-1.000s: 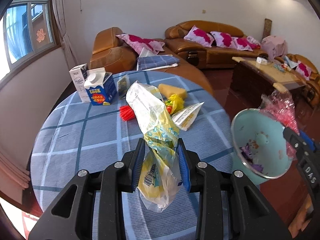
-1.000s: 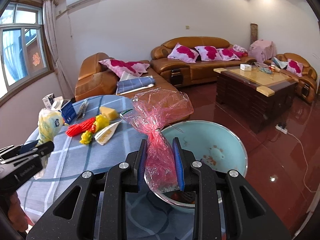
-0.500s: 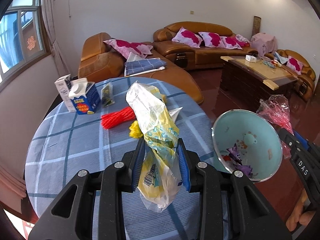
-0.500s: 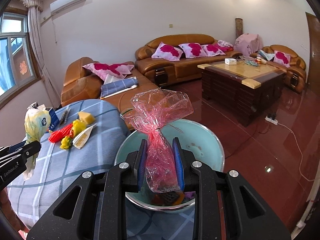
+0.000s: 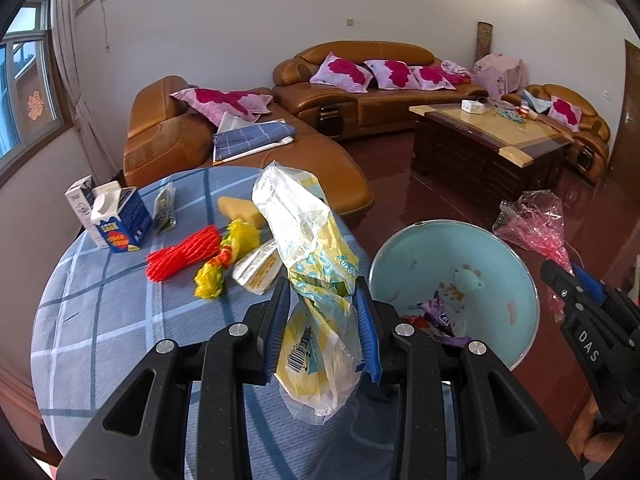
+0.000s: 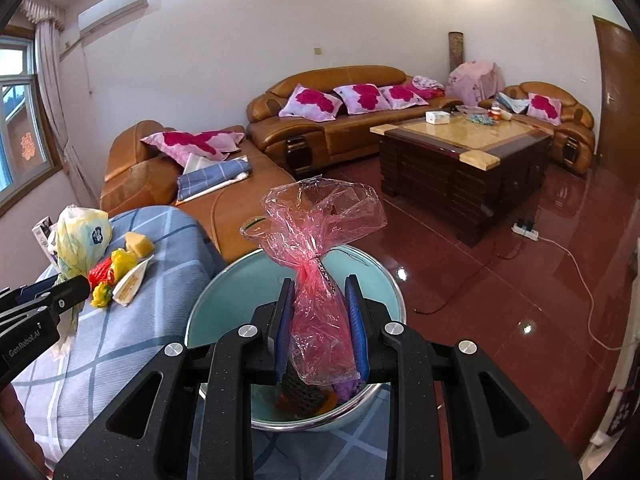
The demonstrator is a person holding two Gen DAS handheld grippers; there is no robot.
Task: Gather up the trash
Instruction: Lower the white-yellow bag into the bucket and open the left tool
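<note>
Hanging upright in the clamped right gripper point(image 6: 319, 322), the crinkled pink cellophane wrapper point(image 6: 320, 248) sits seemingly directly above the pale-blue round basin point(image 6: 224, 304), while the left gripper point(image 5: 323, 334), pinching a yellow-white plastic bag point(image 5: 310, 256), has that basin to its right.

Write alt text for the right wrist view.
The right gripper is shut on a crumpled pink plastic bag above a light blue basin with trash in its bottom. At left, the left gripper holds a yellow-and-white bag over a blue checked table.

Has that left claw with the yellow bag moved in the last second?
Yes. The left claw with its yellow bag has swung toward the blue basin, which now sits nearer the picture's middle; the table trash has slid leftward.
</note>
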